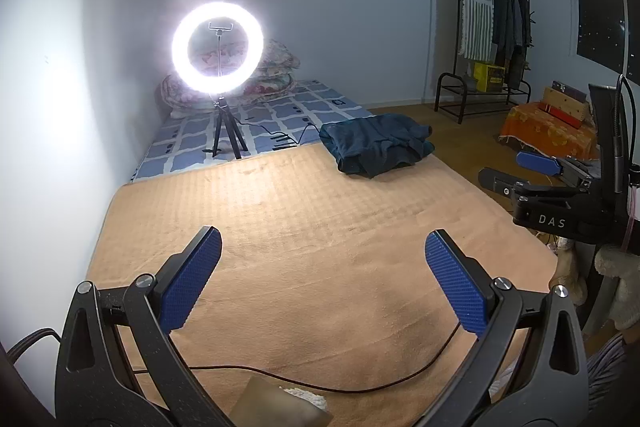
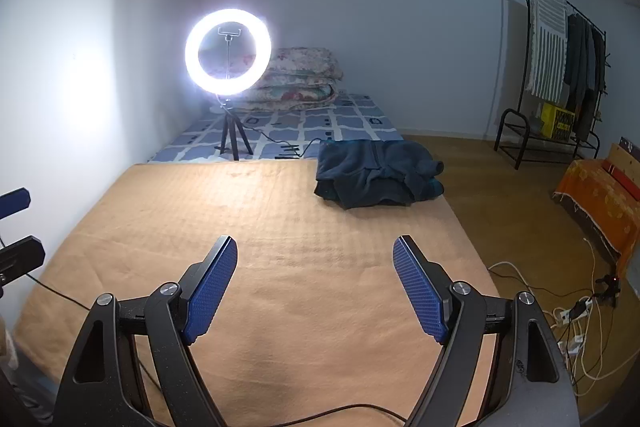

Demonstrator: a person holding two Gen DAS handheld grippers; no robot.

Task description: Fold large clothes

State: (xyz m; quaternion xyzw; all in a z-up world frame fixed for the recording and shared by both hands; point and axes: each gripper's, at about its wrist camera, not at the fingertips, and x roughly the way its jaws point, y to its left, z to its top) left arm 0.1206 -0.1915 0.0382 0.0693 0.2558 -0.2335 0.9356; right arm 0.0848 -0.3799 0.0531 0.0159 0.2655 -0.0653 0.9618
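Observation:
A dark blue garment (image 1: 376,147) lies folded in a bundle at the far right corner of the tan blanket (image 1: 304,227); it also shows in the right wrist view (image 2: 376,173). My left gripper (image 1: 322,239) is open and empty, held above the near part of the blanket. My right gripper (image 2: 314,247) is open and empty, also above the near blanket (image 2: 280,227), well short of the garment. The right gripper shows at the right of the left wrist view (image 1: 516,167).
A lit ring light on a tripod (image 1: 218,49) stands on the blue checked mattress (image 1: 280,115) behind the blanket. Folded floral quilts (image 2: 300,75) lie by the wall. A clothes rack (image 2: 560,67), an orange-covered box (image 2: 600,203) and floor cables (image 2: 572,307) are to the right.

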